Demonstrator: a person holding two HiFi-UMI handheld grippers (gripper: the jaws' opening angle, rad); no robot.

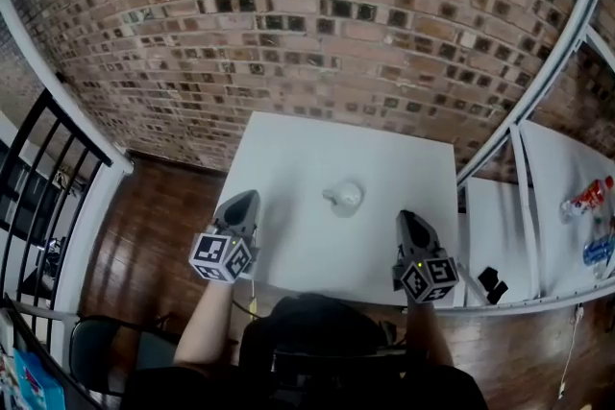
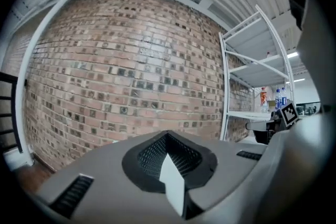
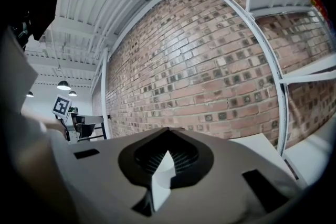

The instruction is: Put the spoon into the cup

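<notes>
A small white cup [image 1: 344, 198] stands near the middle of the white table [image 1: 288, 158], with its handle to the left. I cannot make out a spoon; the cup's inside is too small to read. My left gripper [image 1: 247, 199] hovers at the table's left edge, left of the cup, and is shut with nothing in it. My right gripper [image 1: 408, 219] hovers over the table's front right, right of the cup, also shut and empty. The left gripper view shows the left gripper [image 2: 168, 136] and the right gripper view the right gripper [image 3: 167, 132], each pointing level at the brick wall, with cup and table hidden.
A brick wall [image 1: 317, 24] rises behind the table. A white metal shelf rack [image 1: 538, 168] stands at the right with bottles [image 1: 588, 197] and a small black object [image 1: 493, 283]. A black railing [image 1: 38, 178] and a dark chair [image 1: 96, 341] are at the left over wooden floor.
</notes>
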